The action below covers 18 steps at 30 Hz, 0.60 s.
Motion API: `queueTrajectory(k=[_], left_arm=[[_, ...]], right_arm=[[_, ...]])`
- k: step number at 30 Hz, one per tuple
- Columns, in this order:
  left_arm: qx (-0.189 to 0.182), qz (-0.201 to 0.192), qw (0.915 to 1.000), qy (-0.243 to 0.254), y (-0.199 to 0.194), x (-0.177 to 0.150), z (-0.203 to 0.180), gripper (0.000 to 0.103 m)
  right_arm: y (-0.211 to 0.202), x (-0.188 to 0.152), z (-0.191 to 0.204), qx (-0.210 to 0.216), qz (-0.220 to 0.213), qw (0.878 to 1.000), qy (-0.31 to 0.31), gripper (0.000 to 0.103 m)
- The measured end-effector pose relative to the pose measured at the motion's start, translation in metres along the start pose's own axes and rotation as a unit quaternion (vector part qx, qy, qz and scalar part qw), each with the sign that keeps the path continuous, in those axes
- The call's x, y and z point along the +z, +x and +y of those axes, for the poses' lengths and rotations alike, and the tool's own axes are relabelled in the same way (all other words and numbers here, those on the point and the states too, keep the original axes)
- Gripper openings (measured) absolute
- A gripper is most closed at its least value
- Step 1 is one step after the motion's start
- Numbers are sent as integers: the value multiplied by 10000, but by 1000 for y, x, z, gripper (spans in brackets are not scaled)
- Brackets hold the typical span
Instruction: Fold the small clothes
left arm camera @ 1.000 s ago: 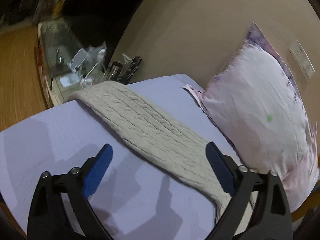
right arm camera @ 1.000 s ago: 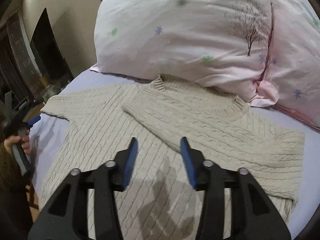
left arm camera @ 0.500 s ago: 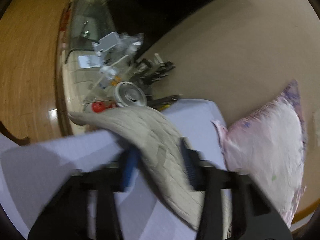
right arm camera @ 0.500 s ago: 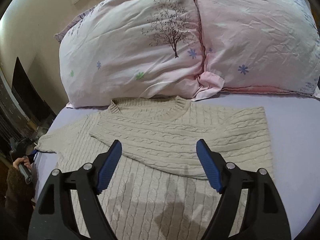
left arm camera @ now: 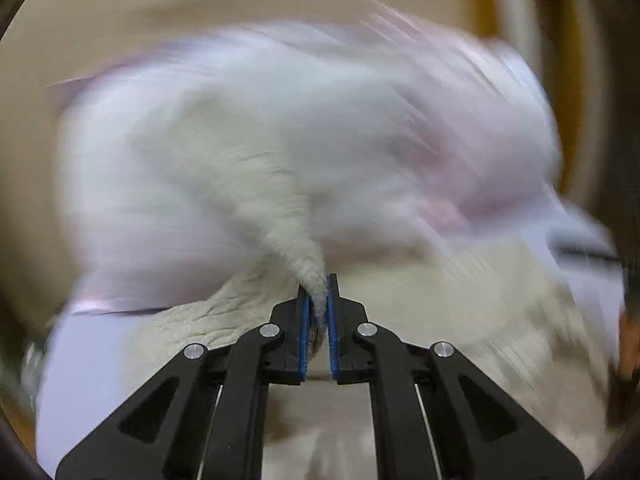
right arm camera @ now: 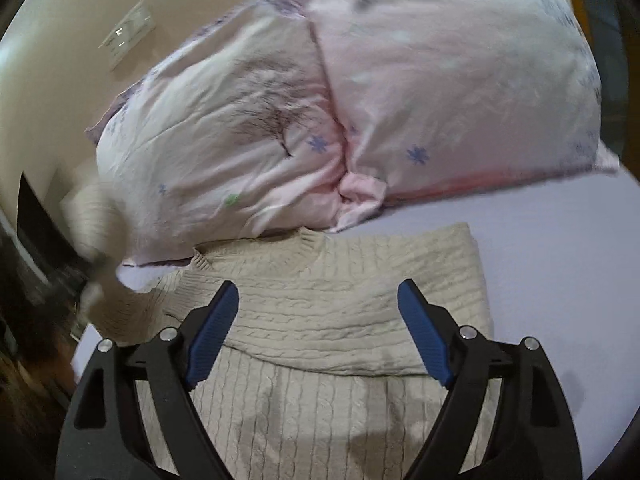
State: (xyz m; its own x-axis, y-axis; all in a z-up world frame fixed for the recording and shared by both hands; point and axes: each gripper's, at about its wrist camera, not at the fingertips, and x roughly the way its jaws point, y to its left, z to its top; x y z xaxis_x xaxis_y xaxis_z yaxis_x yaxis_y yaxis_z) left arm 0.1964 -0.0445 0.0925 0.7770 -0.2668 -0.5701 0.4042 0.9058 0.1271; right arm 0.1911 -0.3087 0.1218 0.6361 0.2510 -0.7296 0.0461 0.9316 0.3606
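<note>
A beige cable-knit sweater (right arm camera: 332, 312) lies on the lilac bed sheet (right arm camera: 560, 264), its right sleeve folded across the chest. My left gripper (left arm camera: 317, 300) is shut on the cuff of the left sleeve (left arm camera: 308, 256) and holds it lifted above the sweater body (left arm camera: 200, 320); this view is heavily blurred. In the right wrist view the raised sleeve (right arm camera: 96, 232) shows blurred at the far left. My right gripper (right arm camera: 320, 328) is open and empty, hovering over the sweater's chest.
Two pink patterned pillows (right arm camera: 360, 92) lean against the beige wall (right arm camera: 52, 40) just behind the collar. A wall socket (right arm camera: 128, 32) is above them. Dark furniture (right arm camera: 32, 220) stands beyond the bed's left edge.
My left gripper has closed on the sleeve cuff, lifted it and swung it fast toward the sweater. My right gripper has opened wider and shifted toward the right of the sweater.
</note>
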Motion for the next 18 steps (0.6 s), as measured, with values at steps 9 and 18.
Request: queueTrajectory(k=[9,18], left_arm=[[-311,93,9976,-616,-47,-50,18,45],[-24,862,9648,-2484,-115,-165,106,61]], right_arm=[[15,2,-61,-99,536,9952,816,54],[63,-15,-48,100,1481,9845,934,30]])
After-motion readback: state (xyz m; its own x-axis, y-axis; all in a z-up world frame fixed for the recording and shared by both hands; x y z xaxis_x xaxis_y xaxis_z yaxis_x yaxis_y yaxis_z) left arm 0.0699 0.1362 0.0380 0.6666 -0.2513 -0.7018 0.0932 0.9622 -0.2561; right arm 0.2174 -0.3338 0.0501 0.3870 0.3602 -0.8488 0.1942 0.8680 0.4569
